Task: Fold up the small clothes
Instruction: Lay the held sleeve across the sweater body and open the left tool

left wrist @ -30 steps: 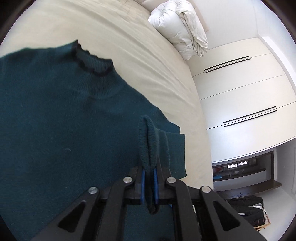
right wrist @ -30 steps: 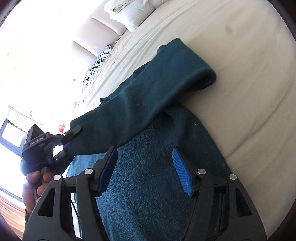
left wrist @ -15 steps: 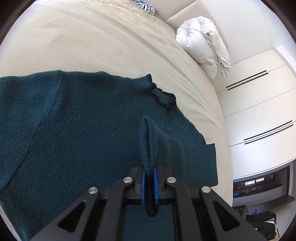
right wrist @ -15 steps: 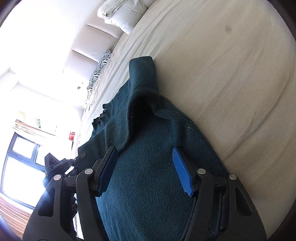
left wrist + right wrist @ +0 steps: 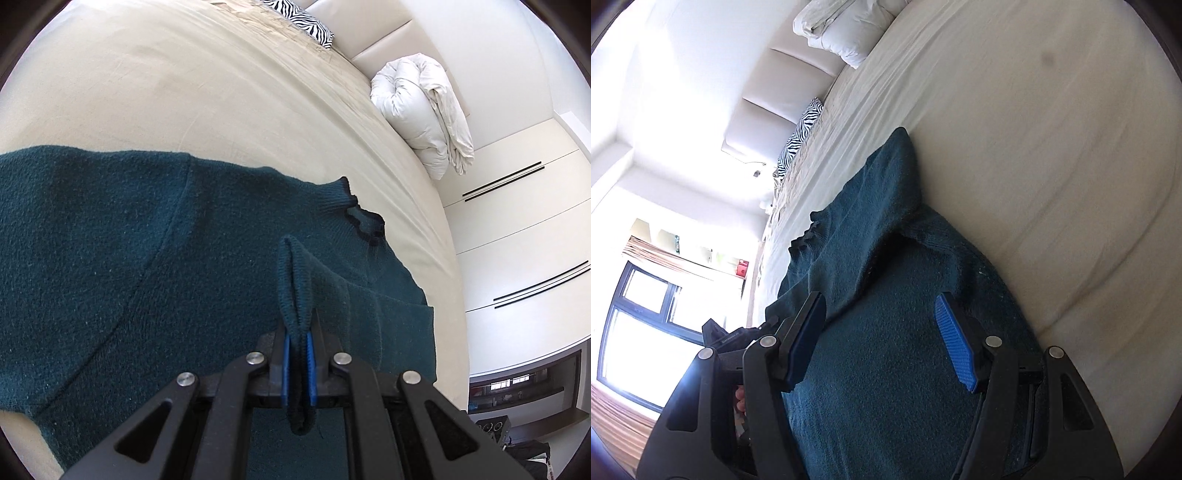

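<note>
sleeve: the left gripper point(image 5: 297, 363) stays pinched tight on the ribbed cuff point(image 5: 293, 280), now carried across the sweater point(image 5: 110, 258) body, so that fold's nearly laid.
right gripper point(image 5: 882, 341): jaws apart, empty, sweater just below.
fabric: fuzzy teal knit, frilly collar point(image 5: 364, 221) ahead, smooth cream bed point(image 5: 184, 92).

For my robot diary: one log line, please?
left gripper: shut on sleeve cuff | right gripper: open above sweater | bed
</note>
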A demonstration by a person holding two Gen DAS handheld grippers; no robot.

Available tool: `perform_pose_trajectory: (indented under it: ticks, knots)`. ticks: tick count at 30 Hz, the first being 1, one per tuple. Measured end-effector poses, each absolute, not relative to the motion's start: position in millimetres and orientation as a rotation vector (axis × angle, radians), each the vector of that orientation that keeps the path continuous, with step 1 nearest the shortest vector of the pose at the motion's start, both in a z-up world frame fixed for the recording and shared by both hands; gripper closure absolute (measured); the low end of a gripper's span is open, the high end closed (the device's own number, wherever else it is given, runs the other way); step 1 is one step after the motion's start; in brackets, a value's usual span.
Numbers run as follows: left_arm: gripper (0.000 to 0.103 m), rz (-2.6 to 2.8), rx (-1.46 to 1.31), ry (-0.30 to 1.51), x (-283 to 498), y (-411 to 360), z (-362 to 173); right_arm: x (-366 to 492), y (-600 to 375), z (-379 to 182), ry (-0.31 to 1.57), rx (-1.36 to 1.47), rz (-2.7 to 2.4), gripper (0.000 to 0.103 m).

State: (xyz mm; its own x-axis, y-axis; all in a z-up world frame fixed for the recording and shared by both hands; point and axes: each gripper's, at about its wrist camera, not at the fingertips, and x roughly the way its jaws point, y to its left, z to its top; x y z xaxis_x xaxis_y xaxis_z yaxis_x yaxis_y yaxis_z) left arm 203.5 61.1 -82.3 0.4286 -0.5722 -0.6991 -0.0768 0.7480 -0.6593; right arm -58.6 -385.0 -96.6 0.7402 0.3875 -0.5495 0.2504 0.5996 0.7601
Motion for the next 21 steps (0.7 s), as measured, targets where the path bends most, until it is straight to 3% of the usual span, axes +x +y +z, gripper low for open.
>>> perform_pose_trajectory:
  ticks: [6,12,21]
  knots:
    - [0.094,-0.331,-0.684,1.131,206.6,64.1,-94.9,-6.5,-412.1,-73.6,0.764,0.97,0.157,0.041]
    - [0.094,-0.339,-0.685,1.131,214.2,65.7,-104.8,70.6,-427.2,-100.6,0.891,1.005,0.153,0.041]
    - [0.091,-0.36,-0.703,1.099,218.5,70.9,-114.1,136.5,-452.3,-122.1,0.928,1.131,0.21,0.04]
